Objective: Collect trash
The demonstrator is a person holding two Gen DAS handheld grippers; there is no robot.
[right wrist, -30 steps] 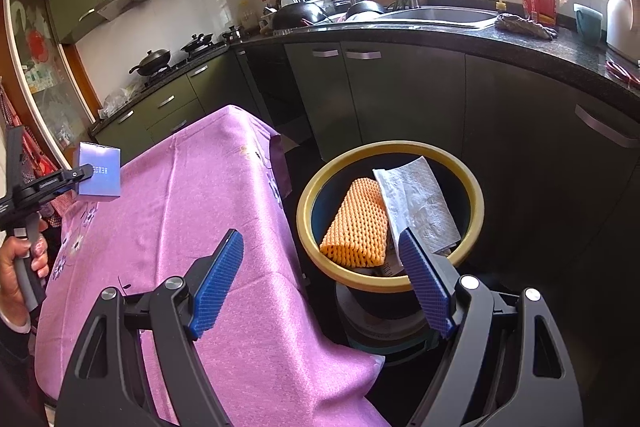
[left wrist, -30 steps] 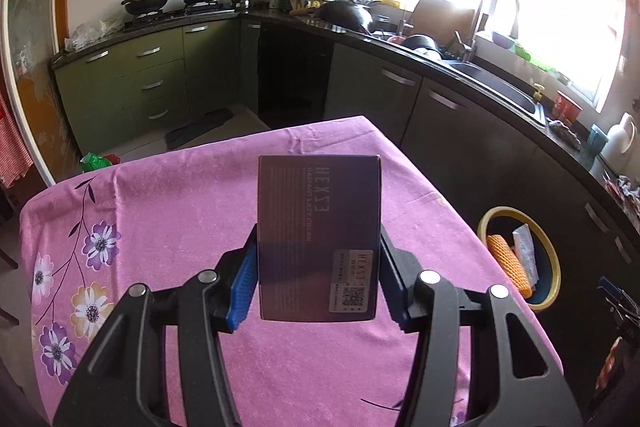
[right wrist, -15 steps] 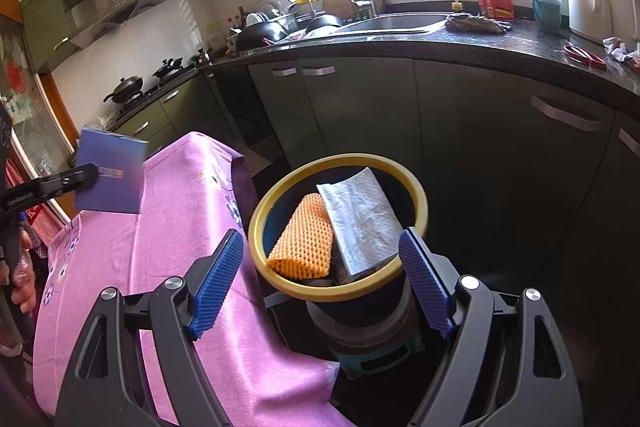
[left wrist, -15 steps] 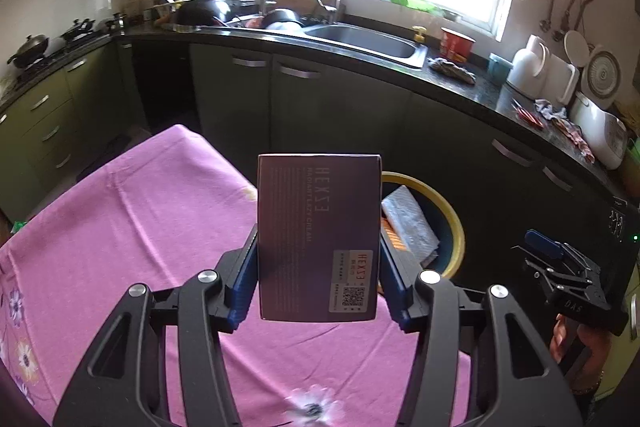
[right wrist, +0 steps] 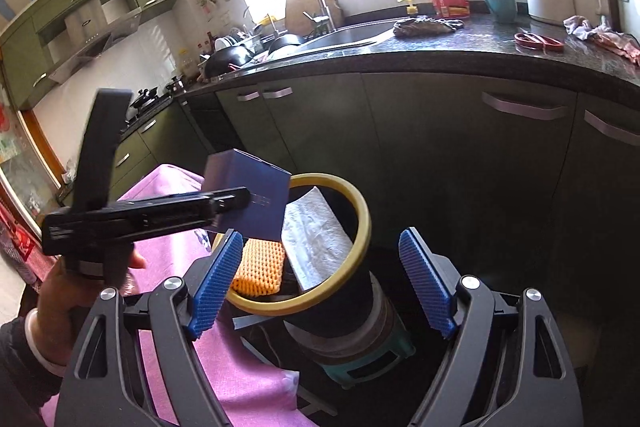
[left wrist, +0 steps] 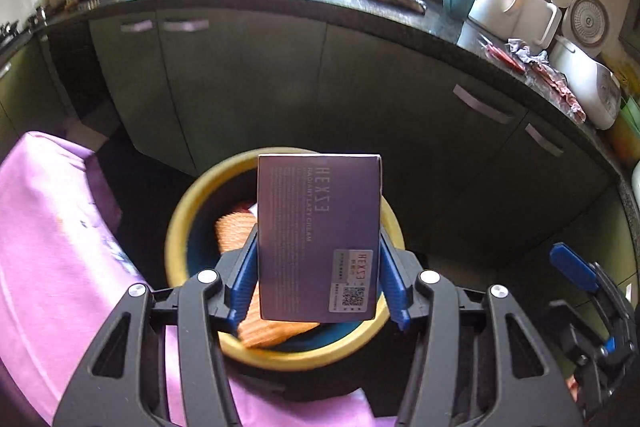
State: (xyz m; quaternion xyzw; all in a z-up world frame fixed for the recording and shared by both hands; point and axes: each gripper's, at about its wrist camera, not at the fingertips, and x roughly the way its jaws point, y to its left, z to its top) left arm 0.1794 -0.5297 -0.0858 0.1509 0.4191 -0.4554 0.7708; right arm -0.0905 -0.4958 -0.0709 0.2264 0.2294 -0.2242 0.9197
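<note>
My left gripper [left wrist: 318,283] is shut on a purple cardboard box [left wrist: 318,235] with a white label, and holds it upright just above the yellow-rimmed trash bin [left wrist: 176,227]. In the right wrist view the same purple box [right wrist: 250,195] hangs over the bin's left rim [right wrist: 362,227], held by the left gripper [right wrist: 230,203] in a person's hand. Inside the bin lie an orange foam net [right wrist: 258,269] and a white paper towel [right wrist: 316,235]. My right gripper [right wrist: 320,283] is open and empty, near the bin's front.
A table with a pink flowered cloth [left wrist: 48,251] stands left of the bin. Dark green cabinets [right wrist: 440,155] under a black counter [right wrist: 460,55] run behind it, with a sink, pans, a red cup and white kettles. The bin rests on a stool [right wrist: 360,351].
The left gripper swung with the box from over the pink table to right above the bin. The right gripper drew a little away, so the bin looks smaller and further left.
</note>
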